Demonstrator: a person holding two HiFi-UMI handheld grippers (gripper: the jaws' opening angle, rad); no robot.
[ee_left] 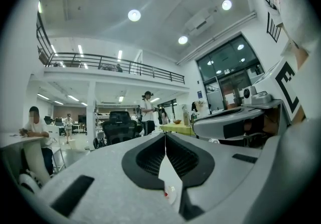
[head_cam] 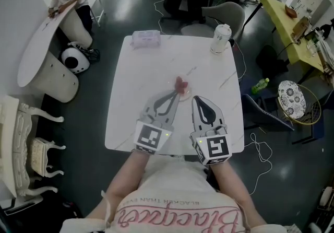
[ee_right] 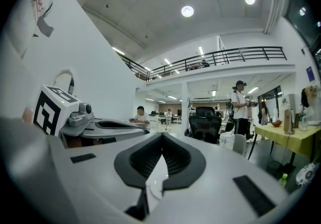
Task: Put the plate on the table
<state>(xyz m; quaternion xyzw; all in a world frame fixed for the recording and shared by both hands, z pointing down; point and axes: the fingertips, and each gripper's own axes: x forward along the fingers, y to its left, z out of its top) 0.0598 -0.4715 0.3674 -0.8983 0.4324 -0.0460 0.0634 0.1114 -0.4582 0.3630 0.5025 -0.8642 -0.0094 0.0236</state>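
Observation:
A small clear plate (head_cam: 182,86) with a red mark lies flat near the middle of the white table (head_cam: 151,70). My left gripper (head_cam: 176,92) points at the plate's near rim with its tips together. In the left gripper view the jaws (ee_left: 165,133) meet at the tip, and a white sliver with a red spot (ee_left: 165,194) shows through the gap behind them. Whether the tips pinch the rim I cannot tell. My right gripper (head_cam: 197,99) hovers just right of the plate, shut and holding nothing. Its jaws (ee_right: 162,134) meet in the right gripper view.
A clear box (head_cam: 145,38) and a white lidded cup (head_cam: 221,38) stand at the table's far edge. A grey chair (head_cam: 224,15) sits behind it. A green bottle (head_cam: 260,86) lies on the floor at right, a curved white counter (head_cam: 42,54) stands at left.

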